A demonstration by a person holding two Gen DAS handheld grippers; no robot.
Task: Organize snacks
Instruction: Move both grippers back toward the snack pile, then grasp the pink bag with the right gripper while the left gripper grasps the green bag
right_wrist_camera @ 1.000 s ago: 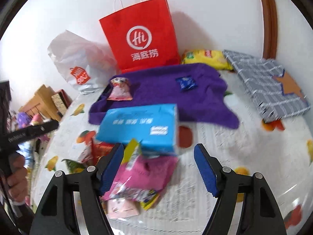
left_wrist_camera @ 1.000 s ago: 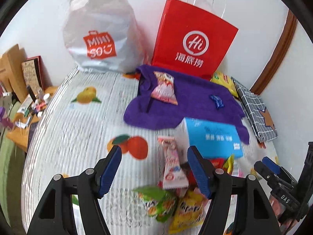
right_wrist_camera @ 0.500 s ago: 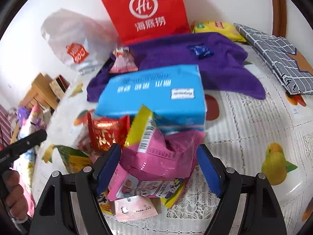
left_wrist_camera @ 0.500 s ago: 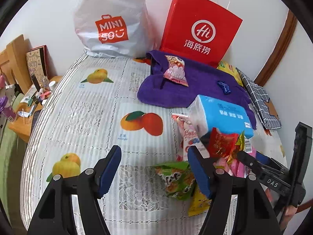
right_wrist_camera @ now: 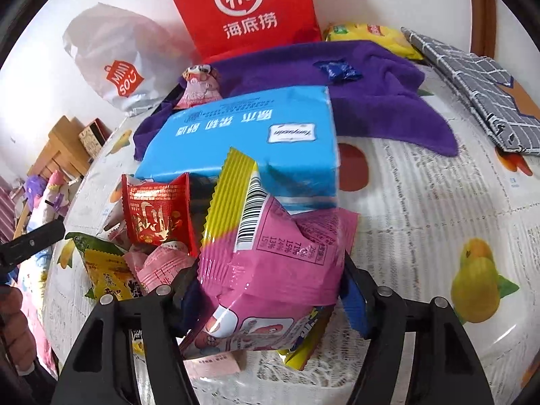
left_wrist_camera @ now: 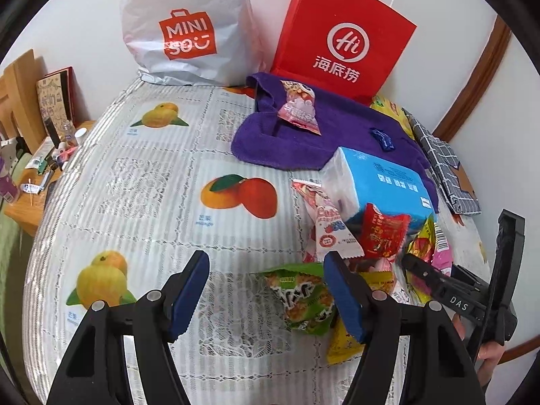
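A heap of snack packets lies on the fruit-print tablecloth (left_wrist_camera: pixel 141 182). My right gripper (right_wrist_camera: pixel 270 290) has its jaws around a pink and yellow snack bag (right_wrist_camera: pixel 270 263) at the heap; the bag fills the gap between them. Around it lie a red packet (right_wrist_camera: pixel 155 212), a yellow packet (right_wrist_camera: pixel 108 273) and a blue tissue pack (right_wrist_camera: pixel 249 148). My left gripper (left_wrist_camera: pixel 266 293) is open and empty above the cloth, with a green packet (left_wrist_camera: pixel 300 297) by its right finger. The right gripper (left_wrist_camera: pixel 438 283) also shows in the left wrist view.
A purple towel (left_wrist_camera: pixel 303 135) at the back holds a pink snack (left_wrist_camera: pixel 300 108) and a small blue candy (left_wrist_camera: pixel 381 138). A red paper bag (left_wrist_camera: pixel 341 40) and a white Miniso bag (left_wrist_camera: pixel 189 30) stand against the wall. A checked cloth (left_wrist_camera: pixel 442 165) lies right. A cluttered wooden shelf (left_wrist_camera: pixel 37 168) is left.
My right gripper moved down and forward into the heap, and its jaws closed in around the pink bag. My left gripper pulled back and rose slightly, still open.
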